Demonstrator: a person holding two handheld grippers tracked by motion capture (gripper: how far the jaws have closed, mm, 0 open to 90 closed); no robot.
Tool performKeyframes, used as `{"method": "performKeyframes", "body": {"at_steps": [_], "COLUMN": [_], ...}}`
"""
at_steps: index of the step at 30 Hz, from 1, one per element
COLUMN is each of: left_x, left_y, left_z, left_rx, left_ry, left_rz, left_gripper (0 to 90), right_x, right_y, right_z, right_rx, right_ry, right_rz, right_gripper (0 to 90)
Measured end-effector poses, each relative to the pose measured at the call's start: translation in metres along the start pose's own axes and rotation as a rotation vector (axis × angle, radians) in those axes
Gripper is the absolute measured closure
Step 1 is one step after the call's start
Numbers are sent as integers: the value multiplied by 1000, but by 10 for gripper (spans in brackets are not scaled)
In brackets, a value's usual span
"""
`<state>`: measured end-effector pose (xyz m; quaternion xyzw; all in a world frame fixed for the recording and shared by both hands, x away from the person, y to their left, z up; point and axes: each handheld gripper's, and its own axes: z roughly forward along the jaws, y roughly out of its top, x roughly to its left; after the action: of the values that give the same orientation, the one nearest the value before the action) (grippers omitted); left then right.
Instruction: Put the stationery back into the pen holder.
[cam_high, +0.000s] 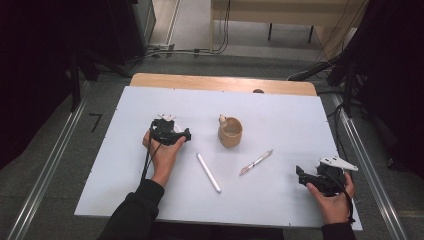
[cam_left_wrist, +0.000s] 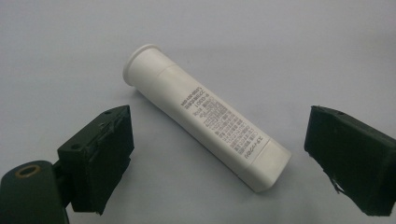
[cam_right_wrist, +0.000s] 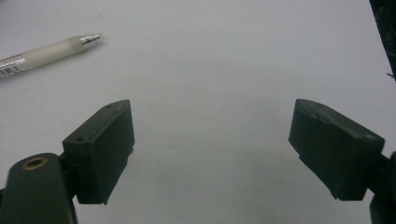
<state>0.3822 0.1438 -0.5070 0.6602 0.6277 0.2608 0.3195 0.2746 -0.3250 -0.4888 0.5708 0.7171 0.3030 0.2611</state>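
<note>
White surface (cam_high: 125, 165) carries a white tube (cam_left_wrist: 205, 119) lying ahead between the spread-apart left claw (cam_left_wrist: 219, 154); the right claw (cam_right_wrist: 212, 149) also gapes, pen (cam_right_wrist: 46, 53) ahead-left.

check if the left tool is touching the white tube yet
Apart. In the left gripper view the left tool stands open, and bare table shows between each jaw and the white tube, which lies flat between them.

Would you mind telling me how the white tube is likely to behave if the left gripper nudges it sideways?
The white tube is round and lies flat, so it would probably roll. Its flared cap end may make it curve. It looks smooth, perhaps slippery in the open left gripper.
</note>
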Motion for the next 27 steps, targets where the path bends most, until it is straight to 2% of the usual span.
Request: {"method": "performKeyframes", "body": {"at_steps": [11, 17, 20, 27], "left_x": [-2, -5, -5, -7], "left_y": [1, 1, 1, 0], "left_z": [6, 7, 7, 4], "left_rx": [16, 19, 18, 12], "left_ry": [24, 44, 42, 28], "left_rz": [12, 43, 45, 55], "left_gripper": [104, 156, 165, 267], "right_x": [0, 0, 0, 0], "right_y": [0, 0, 0, 0], "right_z": [0, 0, 0, 0], "right_rx": [2, 2, 2, 1], "right_ry": [0, 0, 0, 0], "right_rz": [0, -3, -2, -2], "right_gripper": [127, 127, 127, 127]}}
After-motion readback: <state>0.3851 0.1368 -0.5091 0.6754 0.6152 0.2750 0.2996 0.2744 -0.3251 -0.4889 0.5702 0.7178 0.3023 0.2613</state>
